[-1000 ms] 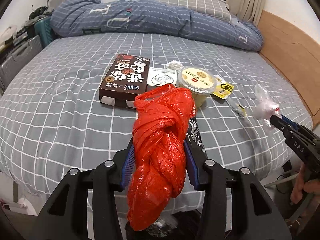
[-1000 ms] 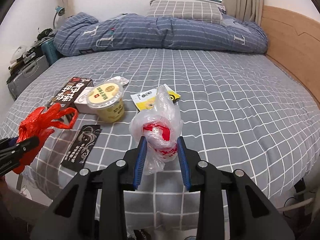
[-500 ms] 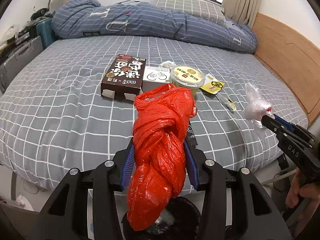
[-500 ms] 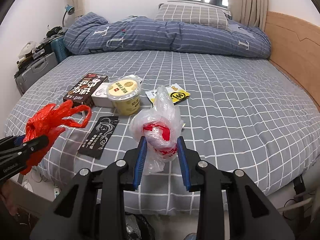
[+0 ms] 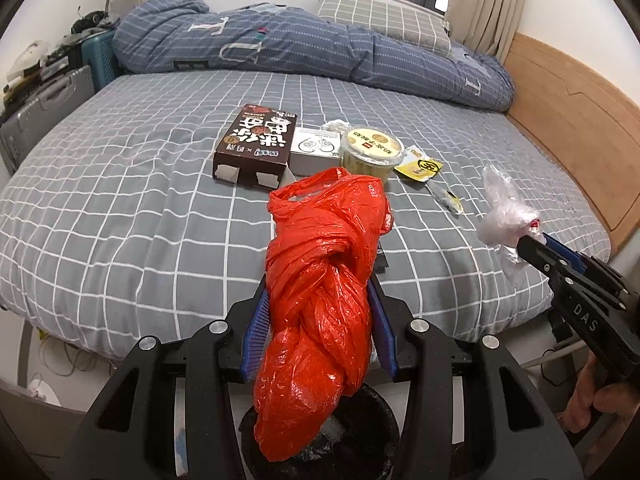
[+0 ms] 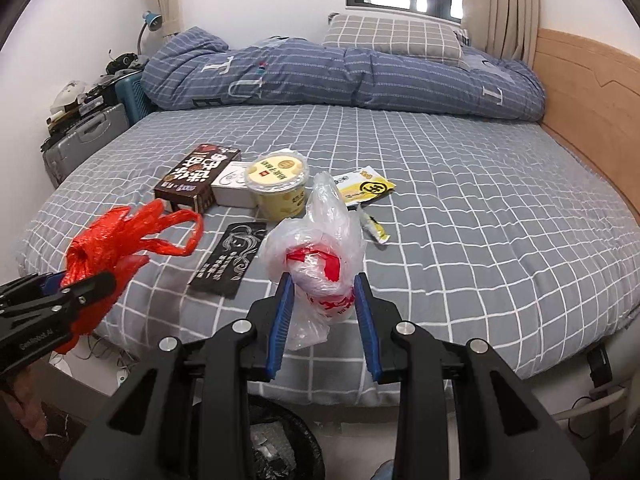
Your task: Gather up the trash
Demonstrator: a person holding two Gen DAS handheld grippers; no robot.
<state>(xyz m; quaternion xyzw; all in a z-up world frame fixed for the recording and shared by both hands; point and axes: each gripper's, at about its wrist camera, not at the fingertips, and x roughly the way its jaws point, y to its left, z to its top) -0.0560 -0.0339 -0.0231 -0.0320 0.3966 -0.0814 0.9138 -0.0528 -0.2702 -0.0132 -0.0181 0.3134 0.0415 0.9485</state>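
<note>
A bed (image 5: 120, 208) with a grey checked sheet is filling most of both views, with a rolled blue quilt (image 6: 340, 76) and a checked pillow (image 6: 394, 36) lying along its far edge. Below the near edge, a black trash bin (image 5: 372, 404) is sitting on the floor, directly under the left gripper (image 5: 318, 332), which is squeezing a knotted red plastic bag (image 5: 320, 300) between its blue pads, the bag's lower end hanging into the bin's mouth. To the right, the right gripper (image 6: 324, 312) is pinching a crumpled clear plastic bag (image 6: 320, 248) with red print, held above the bed's near edge. On the bed, a dark brown box (image 5: 256, 144), a small white box (image 5: 314, 150), a yellow lidded cup (image 5: 372, 150), a yellow packet (image 5: 420, 168) and a black card (image 6: 230, 264) are lying close together.
</note>
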